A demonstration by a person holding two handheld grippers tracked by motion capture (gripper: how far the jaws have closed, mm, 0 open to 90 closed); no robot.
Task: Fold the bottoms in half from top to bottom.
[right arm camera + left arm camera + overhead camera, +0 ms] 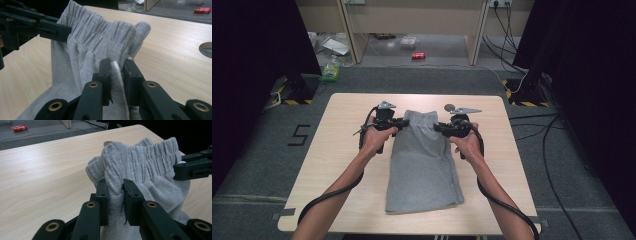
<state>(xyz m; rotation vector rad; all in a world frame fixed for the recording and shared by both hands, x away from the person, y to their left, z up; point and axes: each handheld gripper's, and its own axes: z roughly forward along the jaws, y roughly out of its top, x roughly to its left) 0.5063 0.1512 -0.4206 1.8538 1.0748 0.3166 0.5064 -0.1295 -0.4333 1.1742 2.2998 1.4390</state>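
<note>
Near the table's far edge, my left claw & right claw each pinch a waistband corner of the grey shorts, lifting that end, prob. to fold; legs lie toward near edge.

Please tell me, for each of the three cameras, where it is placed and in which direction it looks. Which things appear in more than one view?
High view: sits above the person's side, looks forward and down on the table; both forearms, the left gripper and the right gripper show.
Left gripper view: rides on the left gripper, looks along its jaws at the waistband of the grey shorts.
Right gripper view: rides on the right gripper, looks along its jaws at the waistband.
Shared: shorts, table; each gripper view shows the other gripper too.
</note>
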